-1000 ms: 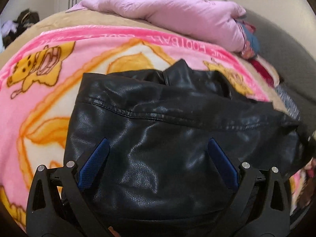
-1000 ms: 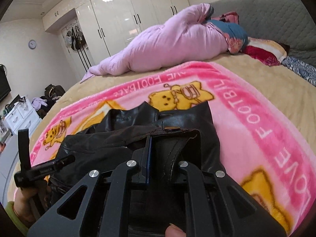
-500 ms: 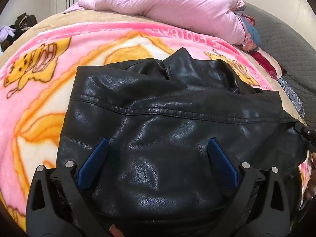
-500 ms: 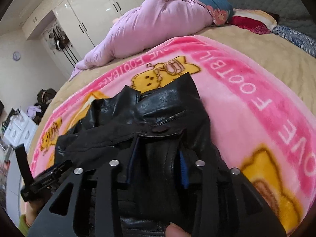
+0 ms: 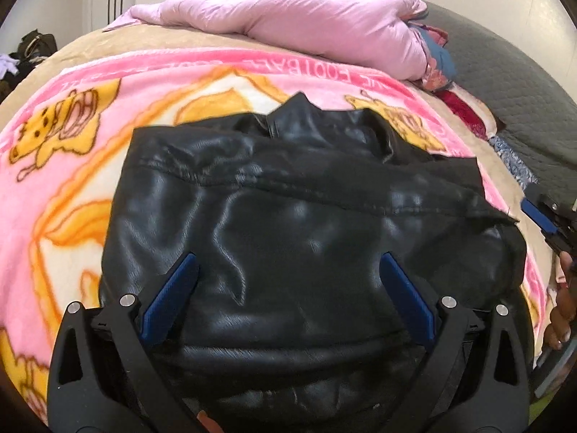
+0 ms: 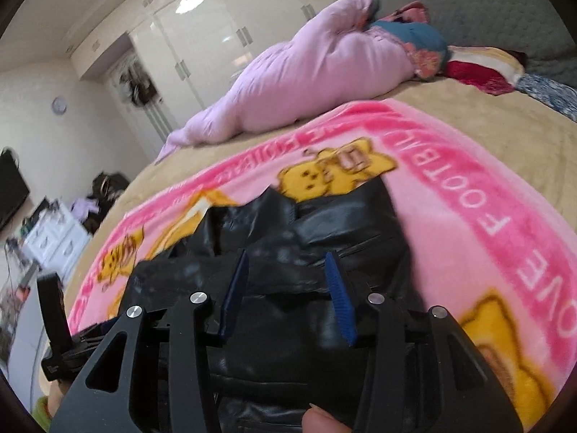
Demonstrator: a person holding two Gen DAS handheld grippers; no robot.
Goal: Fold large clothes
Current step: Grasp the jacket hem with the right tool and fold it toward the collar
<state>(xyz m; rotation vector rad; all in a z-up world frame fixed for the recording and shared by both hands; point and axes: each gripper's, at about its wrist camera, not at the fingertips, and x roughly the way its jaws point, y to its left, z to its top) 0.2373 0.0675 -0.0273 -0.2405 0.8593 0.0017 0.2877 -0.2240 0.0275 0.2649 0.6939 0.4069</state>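
a glossy, creased black leather jacket (image 5: 288, 216) lies on a fleecy pink blanket (image 5: 72, 166); both tools, left (image 5: 288, 303) and right (image 6: 288, 288), are spread. only the right view shows white wardrobes (image 6: 202, 36).

Your black leather jacket (image 5: 288, 223) runs off the bottom edge of the left wrist view, so its near hem is out of sight behind the left gripper (image 5: 286, 297). In your right wrist view the whole scene is smeared with blur, and the jacket's folds (image 6: 324, 238) are hard to separate. The pink cartoon-bear fleece blanket (image 6: 468, 187) has lettering cut off at the right edge. Your right gripper (image 5: 544, 216) shows only partly at the left view's right rim. The small round wall clock (image 6: 59, 105) is too small to read.
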